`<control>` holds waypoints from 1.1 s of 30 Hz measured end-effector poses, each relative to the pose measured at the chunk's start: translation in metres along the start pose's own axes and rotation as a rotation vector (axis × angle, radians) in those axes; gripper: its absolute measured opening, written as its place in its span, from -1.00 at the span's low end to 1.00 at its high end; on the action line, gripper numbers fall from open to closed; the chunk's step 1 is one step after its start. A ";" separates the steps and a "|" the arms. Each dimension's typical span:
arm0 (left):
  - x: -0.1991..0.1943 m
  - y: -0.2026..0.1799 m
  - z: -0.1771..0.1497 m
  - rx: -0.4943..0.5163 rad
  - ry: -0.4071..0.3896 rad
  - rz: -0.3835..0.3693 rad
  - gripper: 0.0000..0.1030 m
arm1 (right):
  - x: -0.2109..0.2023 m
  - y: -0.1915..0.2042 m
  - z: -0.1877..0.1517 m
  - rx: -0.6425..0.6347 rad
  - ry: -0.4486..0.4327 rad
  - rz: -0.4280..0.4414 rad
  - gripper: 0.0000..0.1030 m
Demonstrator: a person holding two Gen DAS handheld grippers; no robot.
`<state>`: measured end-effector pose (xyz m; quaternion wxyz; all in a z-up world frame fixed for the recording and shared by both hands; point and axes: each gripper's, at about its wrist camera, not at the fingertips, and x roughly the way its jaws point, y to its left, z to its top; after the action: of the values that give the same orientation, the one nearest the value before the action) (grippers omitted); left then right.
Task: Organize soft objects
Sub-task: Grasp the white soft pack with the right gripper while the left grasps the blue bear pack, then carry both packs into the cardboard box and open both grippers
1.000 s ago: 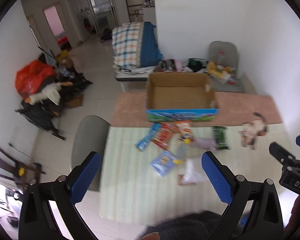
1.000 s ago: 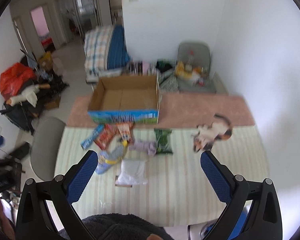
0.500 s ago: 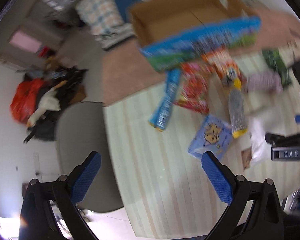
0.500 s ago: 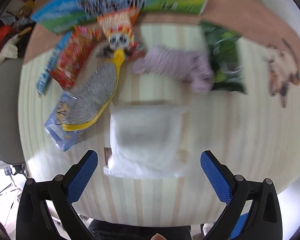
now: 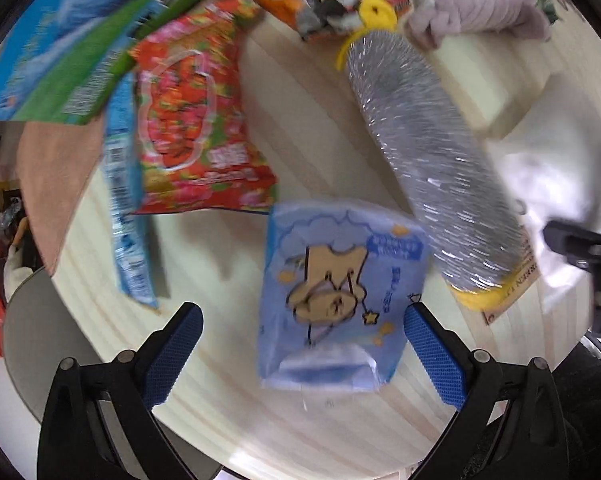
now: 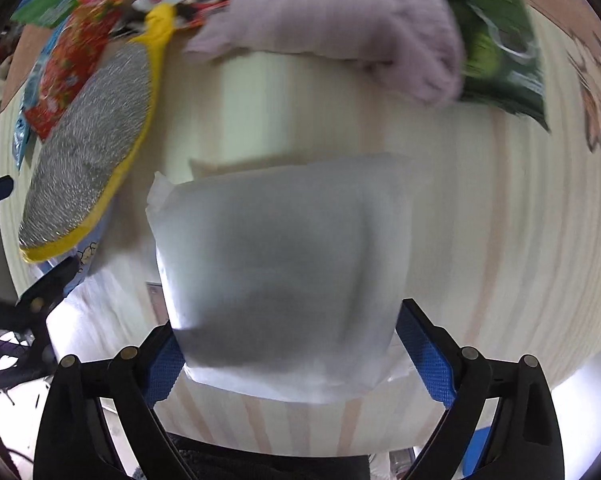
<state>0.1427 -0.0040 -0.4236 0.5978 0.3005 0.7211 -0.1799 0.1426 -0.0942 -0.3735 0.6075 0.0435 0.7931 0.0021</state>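
My left wrist view: looks steeply down along left claw [image 5: 300, 354], close over desk [image 5: 308, 120], light-blue tissue pack [image 5: 336, 300] nearest. My right wrist view: looks down along right claw [image 6: 290, 354], very close, white soft pack [image 6: 284, 280] fills centre. Both views share silver scrubber with yellow trim [image 5: 432, 168] [image 6: 92, 136], lilac knit cloth [image 5: 476, 0] [image 6: 340, 24], red snack bag [image 5: 192, 120] [image 6: 66, 68]. Right claw's black frame shows at right edge of left view; both views motion-blurred.

The table [image 5: 324, 120] was pale wood with faint stripes; the near packet [image 5: 332, 300] was light blue with a tan cartoon figure; the scrubber [image 5: 432, 160] glittered silver, edged yellow; the far-left snack bag [image 5: 188, 120] was red; the pouch [image 6: 280, 280] was translucent white; the cloth [image 6: 340, 28] was lilac.
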 end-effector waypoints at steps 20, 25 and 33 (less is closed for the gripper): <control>-0.003 0.014 -0.050 -0.199 0.000 -0.238 0.50 | 0.035 0.023 -0.039 -0.004 0.028 -0.007 0.91; 0.010 0.026 -0.036 -0.291 0.059 -0.274 0.50 | 0.048 0.043 -0.028 0.023 0.025 -0.031 0.91; -0.007 0.026 -0.071 -0.371 0.014 -0.308 -0.29 | 0.058 0.014 -0.037 0.075 0.005 -0.011 0.54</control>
<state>0.1063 0.0582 -0.3987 0.6032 0.0731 0.7833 -0.1313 0.0929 -0.0739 -0.4188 0.6033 0.0619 0.7945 -0.0308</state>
